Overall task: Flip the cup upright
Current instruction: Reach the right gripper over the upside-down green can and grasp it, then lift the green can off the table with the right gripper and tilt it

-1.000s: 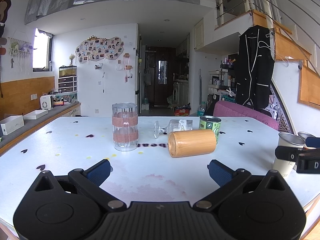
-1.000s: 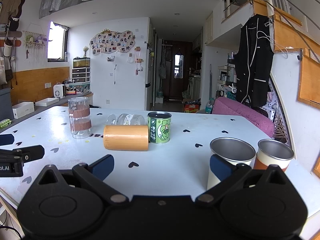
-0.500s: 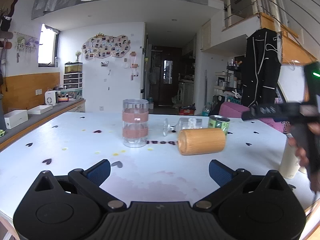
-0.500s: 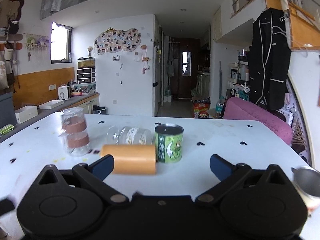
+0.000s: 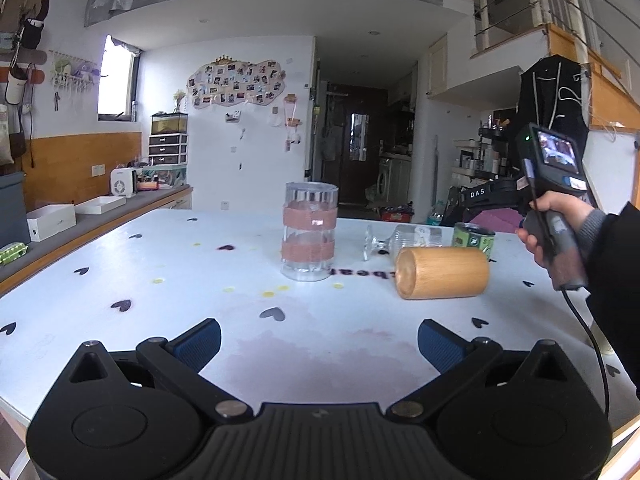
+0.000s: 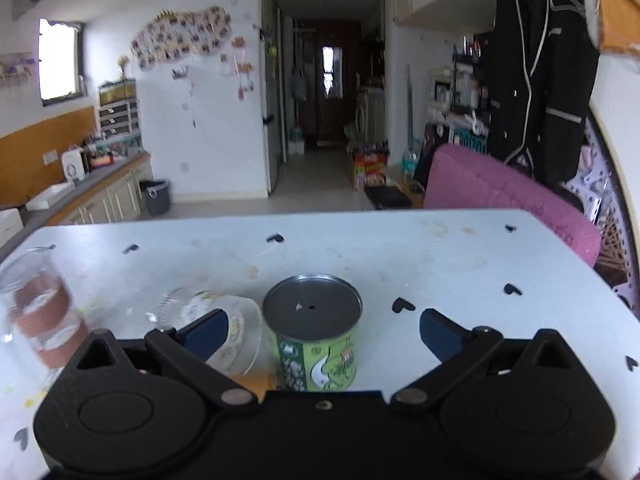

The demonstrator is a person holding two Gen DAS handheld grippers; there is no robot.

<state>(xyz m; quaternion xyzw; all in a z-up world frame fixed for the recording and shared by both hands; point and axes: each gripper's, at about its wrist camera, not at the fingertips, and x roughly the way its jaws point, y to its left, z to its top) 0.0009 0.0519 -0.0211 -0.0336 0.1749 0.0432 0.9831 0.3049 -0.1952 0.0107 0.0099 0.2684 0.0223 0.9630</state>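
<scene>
Beside green can [image 6: 314,330], toppled wooden cup [image 5: 442,267].

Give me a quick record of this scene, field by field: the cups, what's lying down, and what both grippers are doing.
surface: white table with heart marks
lying on side: wooden cup; stemmed glass behind it
upright: clear tumbler with two brown bands; green can
left gripper: jaws open, empty, low over the near table
right gripper: jaws open, empty, above the green can, the can between its fingers in its own view
task state: wooden cup not yet upright, untouched
</scene>
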